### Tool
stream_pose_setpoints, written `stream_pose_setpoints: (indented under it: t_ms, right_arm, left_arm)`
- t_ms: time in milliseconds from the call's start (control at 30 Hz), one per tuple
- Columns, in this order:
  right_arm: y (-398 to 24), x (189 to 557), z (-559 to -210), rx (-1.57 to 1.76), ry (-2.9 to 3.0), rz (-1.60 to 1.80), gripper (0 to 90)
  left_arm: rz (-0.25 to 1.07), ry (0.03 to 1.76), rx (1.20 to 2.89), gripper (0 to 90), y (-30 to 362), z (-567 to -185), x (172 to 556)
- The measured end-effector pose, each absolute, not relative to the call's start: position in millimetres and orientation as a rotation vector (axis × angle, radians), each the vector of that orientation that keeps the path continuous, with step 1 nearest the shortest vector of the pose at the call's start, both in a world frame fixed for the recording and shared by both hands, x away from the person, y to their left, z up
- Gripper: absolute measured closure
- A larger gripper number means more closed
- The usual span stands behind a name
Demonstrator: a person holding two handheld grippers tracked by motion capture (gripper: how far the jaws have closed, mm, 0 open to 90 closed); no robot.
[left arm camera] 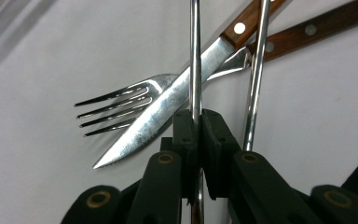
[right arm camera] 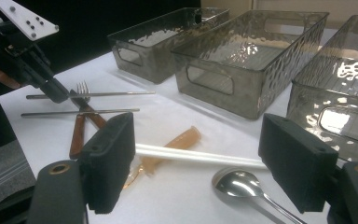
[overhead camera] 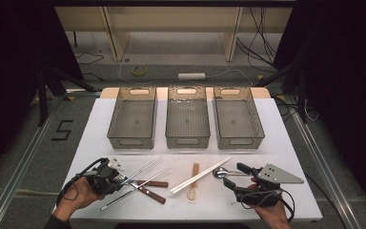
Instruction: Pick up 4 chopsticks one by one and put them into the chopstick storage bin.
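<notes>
The left tool has its jaws pinched tight on a metal chopstick, gripping it partway along its length; the rod runs straight on between the pads and away from the tool, so its long axis lies in line with the jaws. In the high view that chopstick slants up and to the right from the left tool, toward the bins. Its twin, the second metal chopstick, lies just beside it, outside the grip. Both cross over a knife and a fork with wooden handles, flat on the desk.

The right tool hangs wide open with nothing in it, a spoon lying just ahead of its jaws, white chopsticks beyond and a small amber spoon beneath them.

Farthest out stand three clear bins in a row: left bin, middle bin, right bin. All three look empty. The left bin is nearest the left hand, so a lift clear of the knife and fork probably comes next.
</notes>
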State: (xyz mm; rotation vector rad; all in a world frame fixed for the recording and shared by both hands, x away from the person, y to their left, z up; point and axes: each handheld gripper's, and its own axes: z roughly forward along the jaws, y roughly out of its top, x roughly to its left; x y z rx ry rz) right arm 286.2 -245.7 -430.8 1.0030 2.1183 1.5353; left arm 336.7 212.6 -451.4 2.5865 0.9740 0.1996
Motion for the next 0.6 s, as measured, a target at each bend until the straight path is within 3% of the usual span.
stream_pose_setpoints:
  t_ms: [600]
  right_arm:
    - [-246,286,-431,1.006,2.108,1.533,25.4]
  left_arm:
    - [0.254,0.992,2.285,84.1,215,-428,339]
